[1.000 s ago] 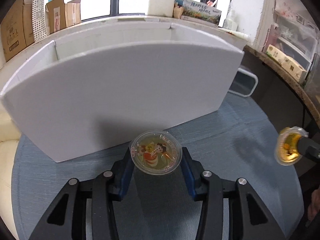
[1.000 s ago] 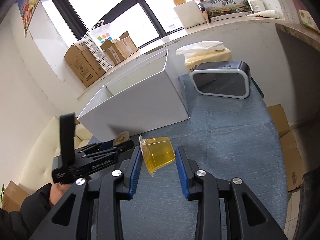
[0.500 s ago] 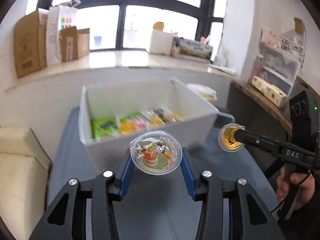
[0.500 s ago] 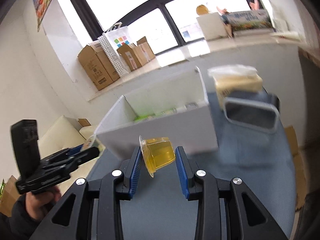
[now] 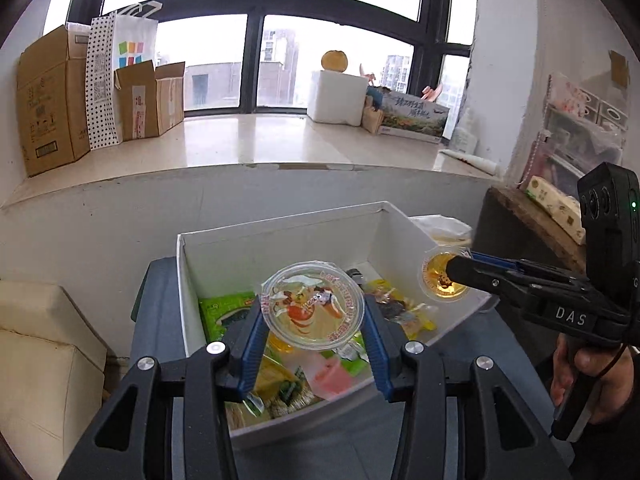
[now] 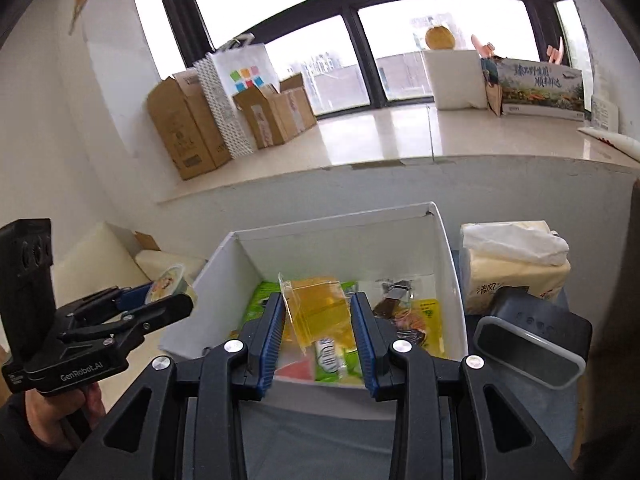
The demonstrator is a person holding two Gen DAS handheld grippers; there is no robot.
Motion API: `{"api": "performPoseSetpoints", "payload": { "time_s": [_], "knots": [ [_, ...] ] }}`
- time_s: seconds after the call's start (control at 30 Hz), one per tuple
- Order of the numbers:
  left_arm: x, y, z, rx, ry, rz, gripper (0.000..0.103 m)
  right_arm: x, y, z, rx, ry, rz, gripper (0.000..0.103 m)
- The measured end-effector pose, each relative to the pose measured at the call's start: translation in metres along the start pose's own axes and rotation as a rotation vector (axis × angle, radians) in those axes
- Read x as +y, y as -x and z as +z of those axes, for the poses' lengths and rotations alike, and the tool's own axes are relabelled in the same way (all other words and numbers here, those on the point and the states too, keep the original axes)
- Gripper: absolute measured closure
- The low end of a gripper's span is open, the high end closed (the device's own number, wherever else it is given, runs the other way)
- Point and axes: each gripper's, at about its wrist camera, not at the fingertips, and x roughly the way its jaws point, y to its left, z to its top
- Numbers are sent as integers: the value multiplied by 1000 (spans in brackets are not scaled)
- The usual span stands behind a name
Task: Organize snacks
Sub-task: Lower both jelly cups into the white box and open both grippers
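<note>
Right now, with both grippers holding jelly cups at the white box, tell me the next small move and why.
Probably lower both a little, then open. The left gripper clamps a clear jelly cup with a cartoon lid and the right gripper a clear cup of yellow jelly, each above the snack packets in the open white cardboard box.

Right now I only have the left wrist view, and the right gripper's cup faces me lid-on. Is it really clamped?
Observer: Yes. In the right wrist view the right gripper has both blue pads pressed on the sides of the yellow jelly cup.
Operator: What sits right of the white box?
Observer: A tissue pack stands beside the white box, with a dark grey container in front of it.
Operator: Is my own cup over the box?
Observer: From the right wrist view, the left gripper with its jelly cup appears just outside the box's left wall.
</note>
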Motion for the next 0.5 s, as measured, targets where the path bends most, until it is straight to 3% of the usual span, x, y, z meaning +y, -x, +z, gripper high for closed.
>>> {"api": "performPoseSetpoints", "payload": {
  "time_s": [0.07, 0.1, 0.13, 0.17, 0.2, 0.37, 0.5],
  "knots": [
    [4, -12, 1, 27, 6, 17, 52, -4, -7, 1, 12, -14, -22, 65],
    [5, -17, 1, 45, 7, 31, 43, -6, -11, 2, 17, -19, -25, 56],
    [8, -23, 1, 64, 12, 46, 18, -9, -13, 2, 18, -26, -28, 30],
    [10, -28, 0, 82, 22, 58, 3, -11, -14, 1, 15, -38, -33, 16],
    [12, -29, -2, 83, 27, 66, 0, -14, -13, 1, 6, -46, -30, 5],
    [20, -30, -11, 73, 55, 82, 0, -19, -13, -4, 17, -59, -68, 0],
    [15, -20, -16, 42, 34, 187, 0, -12, -6, -11, 18, -17, -119, 0]
  ]
}}
